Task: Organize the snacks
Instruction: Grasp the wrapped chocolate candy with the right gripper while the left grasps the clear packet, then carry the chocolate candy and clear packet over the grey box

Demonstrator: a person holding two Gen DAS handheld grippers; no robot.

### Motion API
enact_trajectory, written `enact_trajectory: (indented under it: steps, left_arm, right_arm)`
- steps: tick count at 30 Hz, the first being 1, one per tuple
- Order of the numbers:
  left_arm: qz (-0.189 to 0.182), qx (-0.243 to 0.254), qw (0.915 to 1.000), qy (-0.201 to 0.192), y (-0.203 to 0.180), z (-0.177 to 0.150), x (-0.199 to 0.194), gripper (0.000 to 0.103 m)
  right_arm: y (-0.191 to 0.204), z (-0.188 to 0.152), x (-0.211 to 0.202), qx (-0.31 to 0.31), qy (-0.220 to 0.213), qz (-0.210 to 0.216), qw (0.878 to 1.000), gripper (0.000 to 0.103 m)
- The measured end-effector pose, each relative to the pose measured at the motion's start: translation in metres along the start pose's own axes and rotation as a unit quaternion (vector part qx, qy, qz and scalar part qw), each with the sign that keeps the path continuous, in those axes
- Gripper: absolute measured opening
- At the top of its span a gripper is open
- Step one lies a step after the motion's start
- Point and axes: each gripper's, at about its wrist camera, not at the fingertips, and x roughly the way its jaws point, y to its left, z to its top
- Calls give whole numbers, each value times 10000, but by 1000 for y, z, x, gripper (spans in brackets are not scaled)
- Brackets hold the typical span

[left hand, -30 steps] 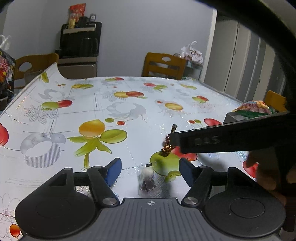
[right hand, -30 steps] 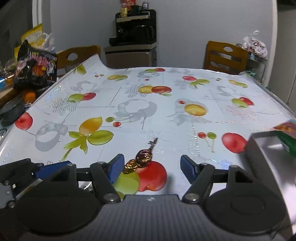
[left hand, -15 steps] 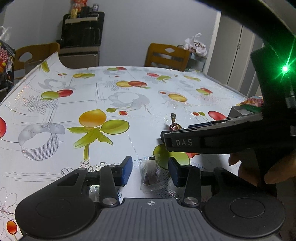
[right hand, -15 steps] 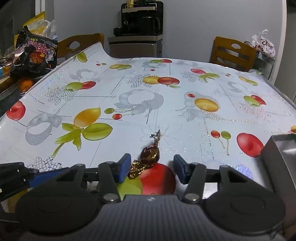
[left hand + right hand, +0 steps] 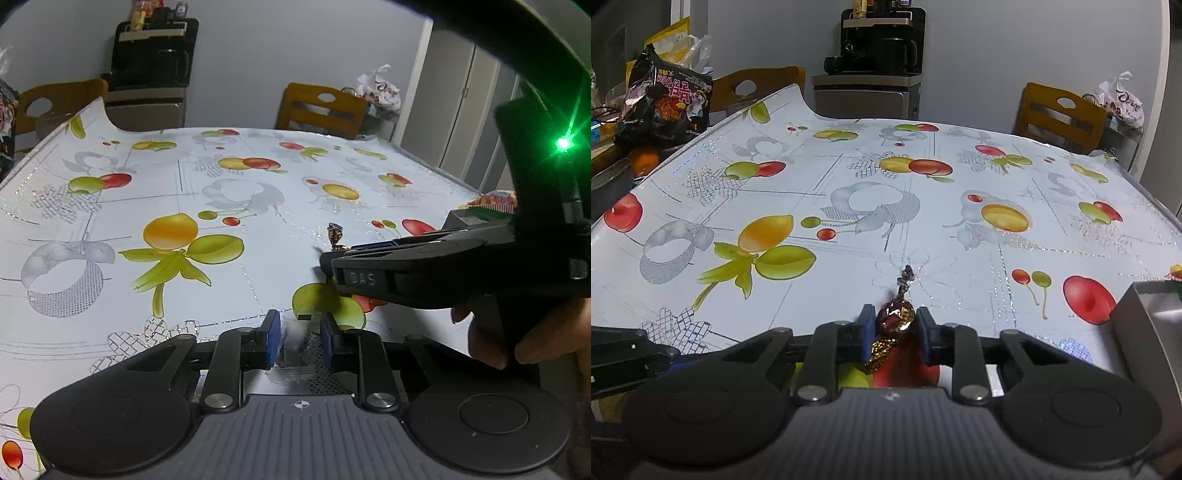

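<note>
The desk (image 5: pixel 923 192) fills both views, covered by a glossy white cloth printed with fruit. At its right edge stands a grey box (image 5: pixel 1145 317), with a colourful snack packet (image 5: pixel 496 201) lying in or just behind it; which cannot be told. Off the desk's left side a black noodle bag (image 5: pixel 666 103) leans upright above an orange.

The right claw (image 5: pixel 894 328) has its blue pads pressed against both sides of a foil-wrapped candy (image 5: pixel 895 319), dark red with a gold twist hanging below and a thin twisted end pointing away from the camera. In the left wrist view this claw reaches across from the right, just above the cloth, with the candy's twisted tip showing behind it.

The left claw (image 5: pixel 297 338) is narrowed onto a small clear-wrapped sweet (image 5: pixel 293 339), which is blurred between the pads near the desk's front edge.
</note>
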Motion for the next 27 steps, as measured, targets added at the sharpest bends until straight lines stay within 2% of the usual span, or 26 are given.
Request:
enact_trajectory:
  steps: [15, 23, 27]
  left_arm:
    - [-127, -120, 9998, -2, 4, 0, 0, 21]
    - [-146, -110, 9998, -48, 4, -1, -2, 20]
    - [-174, -42, 9996, -203, 1, -2, -7, 20]
  right_arm:
    - [-21, -13, -59, 31, -218, -168, 9996, 23]
    - [-25, -40, -100, -117, -250, -172, 9995, 23]
    - [-30, -53, -118, -82, -211, -117, 9997, 23]
